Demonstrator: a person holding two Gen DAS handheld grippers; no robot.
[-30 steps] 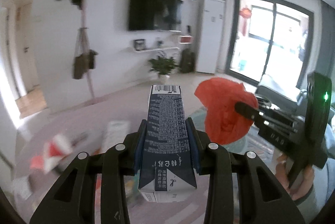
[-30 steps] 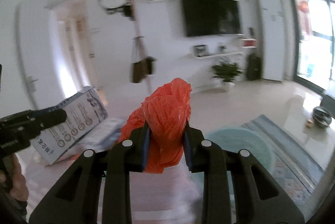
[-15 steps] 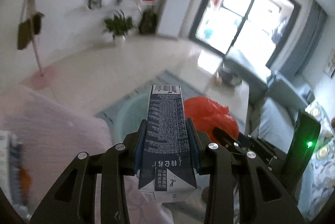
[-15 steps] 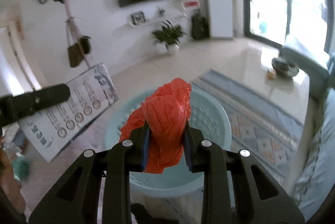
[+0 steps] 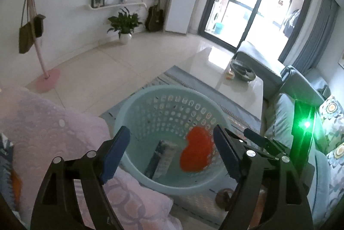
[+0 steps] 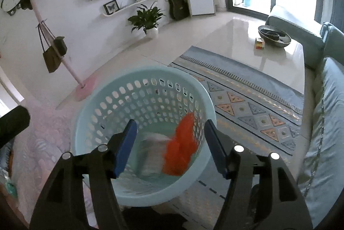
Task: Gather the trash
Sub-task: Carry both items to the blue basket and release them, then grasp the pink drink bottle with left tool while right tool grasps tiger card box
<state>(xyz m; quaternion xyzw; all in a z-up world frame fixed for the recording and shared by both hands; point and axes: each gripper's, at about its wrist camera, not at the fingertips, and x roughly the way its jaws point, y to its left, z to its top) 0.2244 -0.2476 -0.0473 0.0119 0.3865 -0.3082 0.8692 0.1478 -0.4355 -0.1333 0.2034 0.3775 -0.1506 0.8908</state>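
Observation:
A light blue perforated basket (image 5: 137, 105) stands on the rug; it also shows in the right wrist view (image 6: 120, 79). Inside it are the dark blue carton (image 5: 162, 158), blurred and white-looking in the right wrist view (image 6: 150, 154), and the red plastic bag (image 5: 196, 153), also in the right wrist view (image 6: 182, 144). My left gripper (image 5: 171, 152) is open and empty above the basket. My right gripper (image 6: 169, 144) is open and empty above the basket, and shows at the right of the left wrist view (image 5: 264, 144).
A pink patterned cloth surface (image 5: 43, 122) lies left of the basket. A patterned rug (image 6: 247, 105), a glossy coffee table (image 6: 258, 54) with a bowl (image 6: 274, 35), and a grey sofa (image 6: 326, 111) are to the right. A coat stand (image 6: 53, 47) is at the back left.
Both grippers have opened over the basket. The carton has left the left gripper and the red bag the right gripper; both are now inside the basket.

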